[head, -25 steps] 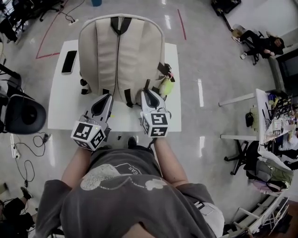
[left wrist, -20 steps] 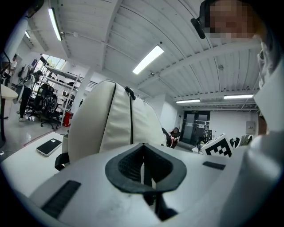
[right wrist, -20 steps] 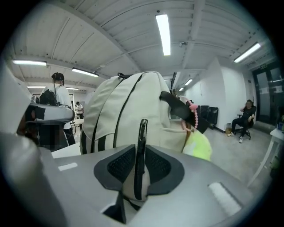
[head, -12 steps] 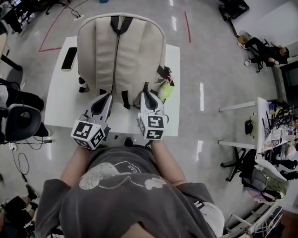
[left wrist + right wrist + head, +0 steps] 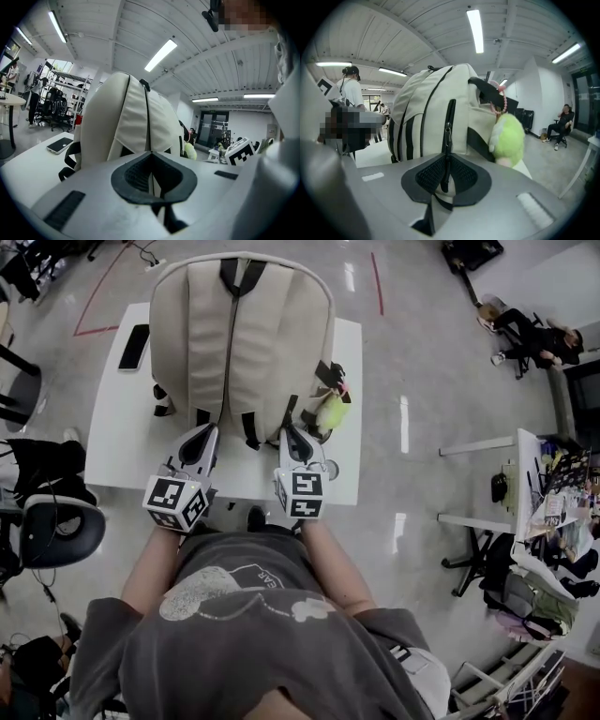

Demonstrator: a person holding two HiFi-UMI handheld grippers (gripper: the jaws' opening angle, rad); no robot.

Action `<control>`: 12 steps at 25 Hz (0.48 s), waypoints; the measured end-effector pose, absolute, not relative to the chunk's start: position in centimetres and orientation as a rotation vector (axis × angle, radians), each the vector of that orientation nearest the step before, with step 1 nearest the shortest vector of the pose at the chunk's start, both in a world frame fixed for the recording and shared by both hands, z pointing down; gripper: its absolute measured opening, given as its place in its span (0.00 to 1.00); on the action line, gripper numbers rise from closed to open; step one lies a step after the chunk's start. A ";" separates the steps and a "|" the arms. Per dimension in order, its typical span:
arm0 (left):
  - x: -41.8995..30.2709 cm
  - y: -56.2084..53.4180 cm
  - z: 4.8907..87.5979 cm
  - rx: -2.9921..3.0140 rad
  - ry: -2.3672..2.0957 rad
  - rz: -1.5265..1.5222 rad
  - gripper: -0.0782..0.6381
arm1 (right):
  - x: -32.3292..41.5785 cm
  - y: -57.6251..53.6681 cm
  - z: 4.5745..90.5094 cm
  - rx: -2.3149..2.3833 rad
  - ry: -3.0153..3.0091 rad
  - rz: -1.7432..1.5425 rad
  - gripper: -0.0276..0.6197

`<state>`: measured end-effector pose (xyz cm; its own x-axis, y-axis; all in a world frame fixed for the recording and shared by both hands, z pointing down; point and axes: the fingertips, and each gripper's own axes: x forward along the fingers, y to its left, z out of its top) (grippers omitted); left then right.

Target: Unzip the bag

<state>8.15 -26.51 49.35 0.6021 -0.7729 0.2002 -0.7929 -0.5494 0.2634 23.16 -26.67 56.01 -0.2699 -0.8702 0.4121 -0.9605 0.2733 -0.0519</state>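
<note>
Left gripper (image 5: 203,431) at near-left corner of bag (image 5: 239,334), jaws together, empty. Bag sits on table (image 5: 117,427). Right gripper (image 5: 289,430) at bag's near-right corner, clamped on zipper pull (image 5: 446,140). Zipper (image 5: 451,111) looks fully closed: grasp done, whole unzip left.

A white table (image 5: 112,442) stands on a glossy grey floor (image 5: 422,381) marked with red tape (image 5: 378,282), a black office chair (image 5: 58,532) at its left. Cluttered desks (image 5: 544,488) line the right side, and long tube lights (image 5: 161,55) run across the white ribbed ceiling (image 5: 417,33).
</note>
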 end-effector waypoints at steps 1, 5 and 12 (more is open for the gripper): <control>8.0 -26.5 49.7 2.499 -1.270 0.090 0.12 | 23.2 -26.4 56.6 1.670 -2.235 0.433 0.09; 7.6 -26.3 50.9 2.468 -1.263 0.089 0.12 | 23.3 -25.5 59.2 1.635 -2.189 0.486 0.09; 7.4 -25.9 52.3 2.438 -1.246 0.118 0.12 | 23.4 -23.8 63.6 1.573 -2.086 0.609 0.09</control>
